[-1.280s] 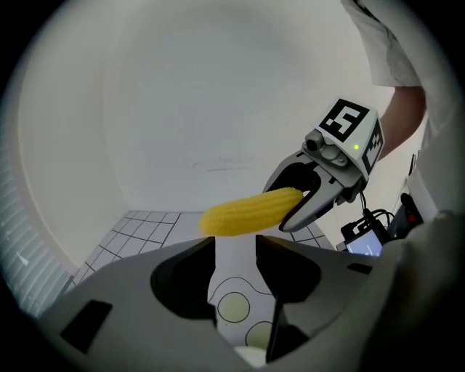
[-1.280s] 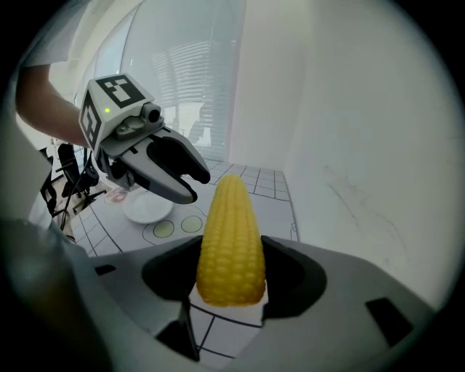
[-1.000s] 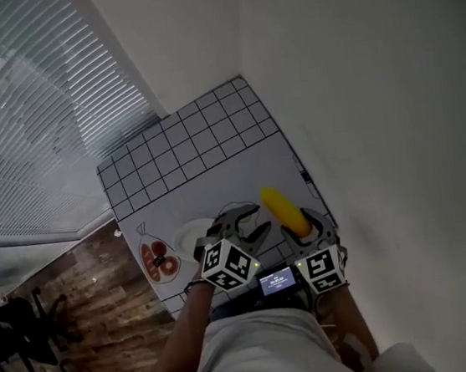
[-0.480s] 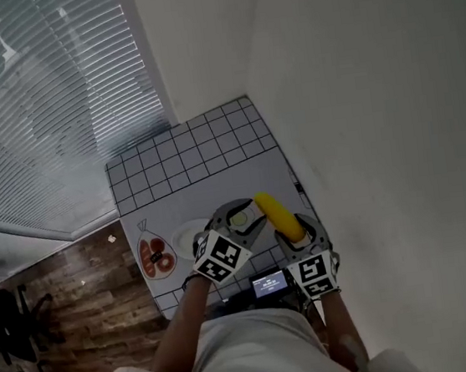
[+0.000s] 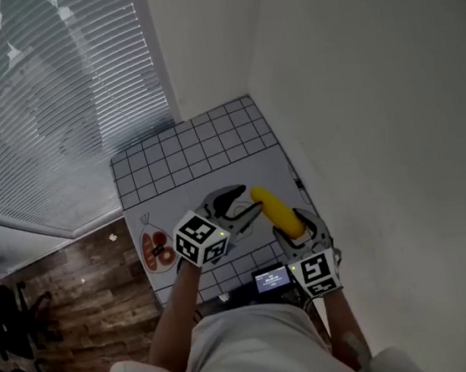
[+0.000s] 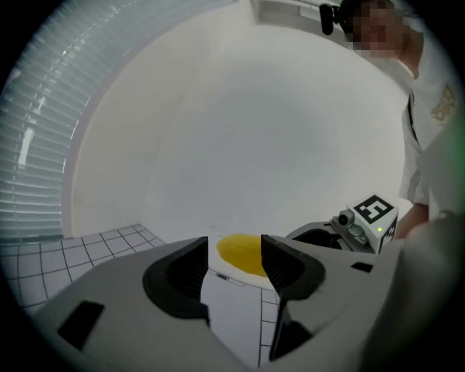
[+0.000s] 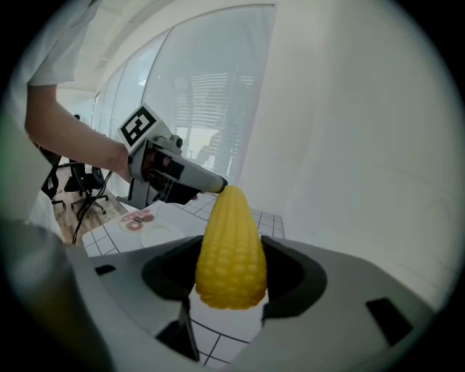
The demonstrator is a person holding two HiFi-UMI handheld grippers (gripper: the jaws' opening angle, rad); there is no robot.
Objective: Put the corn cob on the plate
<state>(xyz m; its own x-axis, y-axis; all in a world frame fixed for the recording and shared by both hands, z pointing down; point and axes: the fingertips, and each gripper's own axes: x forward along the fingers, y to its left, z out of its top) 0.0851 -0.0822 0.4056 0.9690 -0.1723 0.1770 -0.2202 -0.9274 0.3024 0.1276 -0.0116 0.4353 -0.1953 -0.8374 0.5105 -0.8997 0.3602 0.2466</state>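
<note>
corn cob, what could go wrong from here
The right hand-held gripper holds the corn cob by its blunt end only, most of it sticking out ahead, so it might tilt or slip. The left hand-held gripper, whose jaws have just been opening with nothing between them, is close to the cob's tip and could bump it. The plate sits beside a packet; a loose drop may miss.

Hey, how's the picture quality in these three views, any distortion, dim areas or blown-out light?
Head view: dim and greyish, brightest at the window blinds. Left gripper view: strong fisheye, black corners. Right gripper view: same fisheye; the corn cob is sharp and well lit, the window behind it washed out.
</note>
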